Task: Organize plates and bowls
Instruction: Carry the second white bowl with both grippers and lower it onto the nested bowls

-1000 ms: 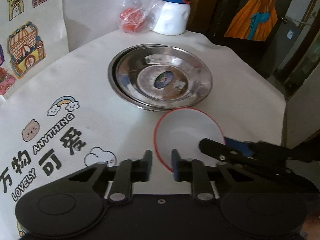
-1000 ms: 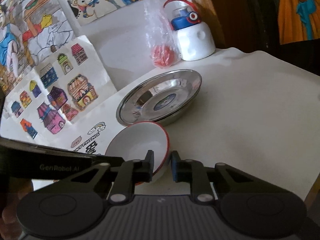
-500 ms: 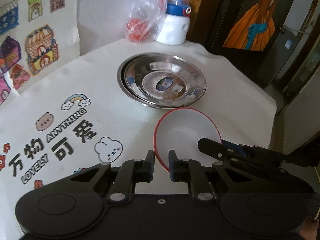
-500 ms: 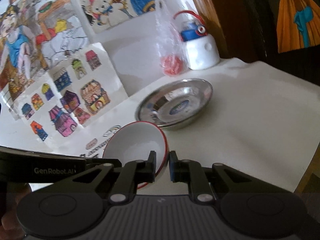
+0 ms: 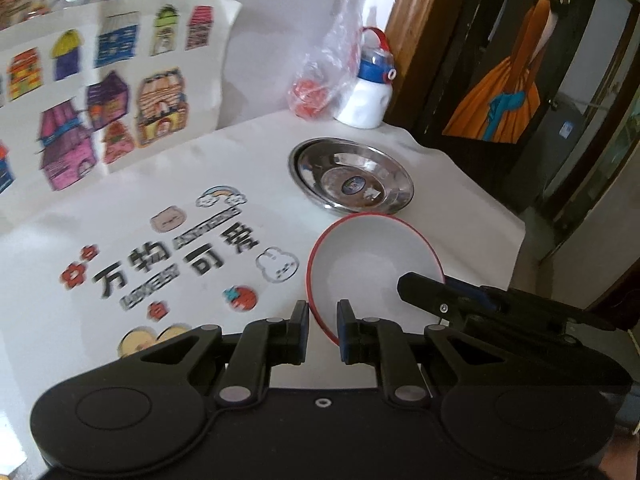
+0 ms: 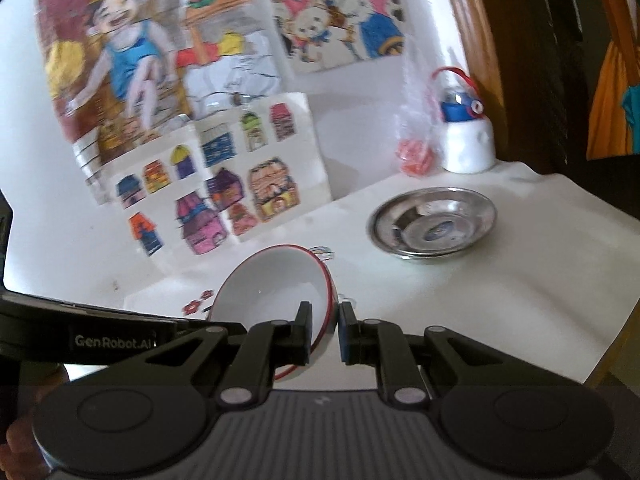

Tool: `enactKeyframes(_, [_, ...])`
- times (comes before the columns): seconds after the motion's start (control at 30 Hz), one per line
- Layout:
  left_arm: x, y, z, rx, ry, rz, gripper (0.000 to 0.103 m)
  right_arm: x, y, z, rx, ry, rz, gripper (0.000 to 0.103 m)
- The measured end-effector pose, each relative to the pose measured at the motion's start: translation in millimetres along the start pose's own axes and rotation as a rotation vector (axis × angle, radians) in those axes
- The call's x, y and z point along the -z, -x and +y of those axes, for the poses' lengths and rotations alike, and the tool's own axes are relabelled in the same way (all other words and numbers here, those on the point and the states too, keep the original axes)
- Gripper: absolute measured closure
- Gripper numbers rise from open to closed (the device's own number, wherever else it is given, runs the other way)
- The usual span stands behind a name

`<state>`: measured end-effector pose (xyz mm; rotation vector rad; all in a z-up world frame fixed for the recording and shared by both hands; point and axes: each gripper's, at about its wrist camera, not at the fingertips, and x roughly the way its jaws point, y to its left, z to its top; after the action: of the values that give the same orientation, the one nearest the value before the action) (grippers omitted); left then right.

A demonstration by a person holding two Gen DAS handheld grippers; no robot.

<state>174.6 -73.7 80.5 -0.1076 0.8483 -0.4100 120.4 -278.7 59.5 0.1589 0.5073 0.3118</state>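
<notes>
The white bowl with the red rim (image 5: 374, 258) is lifted clear of the table, tilted, and gripped from two sides. The left gripper (image 5: 323, 330) has its jaws nearly closed over the near rim, and the right gripper (image 6: 323, 330) is pinched on the opposite rim, one finger inside the bowl (image 6: 276, 288) and one outside. Both appear to have hold of it, though how firmly cannot be judged.

The step in hand looks like carrying the bowl towards its place in the stack. The stainless plates (image 5: 352, 176), two nested by the look of the doubled rim, lie on the table just beyond the bowl. The next move probably calls for levelling the bowl, bringing it over the plates' centre and lowering it before either grip is let go.

Further back stand a white bottle with a blue-and-red cap (image 5: 370, 94) and a clear plastic bag with something red inside (image 5: 320, 80), both well apart from the path. The printed tablecloth (image 5: 168, 256) offers no obstacle; the table edge on the right is near.
</notes>
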Motion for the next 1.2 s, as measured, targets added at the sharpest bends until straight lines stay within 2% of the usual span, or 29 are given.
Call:
enactKeyframes(0.3, [40.0,56.1,35.2,0.032,0.047,-0.050,0.088,17.1,26.3,58.5,-0.012,0.096,0.004,0.087])
enactKeyframes(0.53, [66.8,83.4,54.0,-0.004,0.047,-0.058,0.088,35.7,23.1,83.8,-0.052,0.125,0.052,0.087])
enactKeyframes(0.73, [83.2,78.7,66.0,-0.045,0.043,-0.006,0.088,47.6,9.2,85.8,-0.067,0.120,0.106,0.086])
enactKeyframes(0.97, [89.9,61.1,72.7,-0.043,0.041,0.057,0.087,55.1,0.0,77.6,-0.071,0.115,0.157,0.085])
enactKeyframes(1.2, [90.5,51.6,71.5,-0.045,0.047,0.070,0.087,58.1,-7.5,71.8,-0.081,0.106,0.189,0.084])
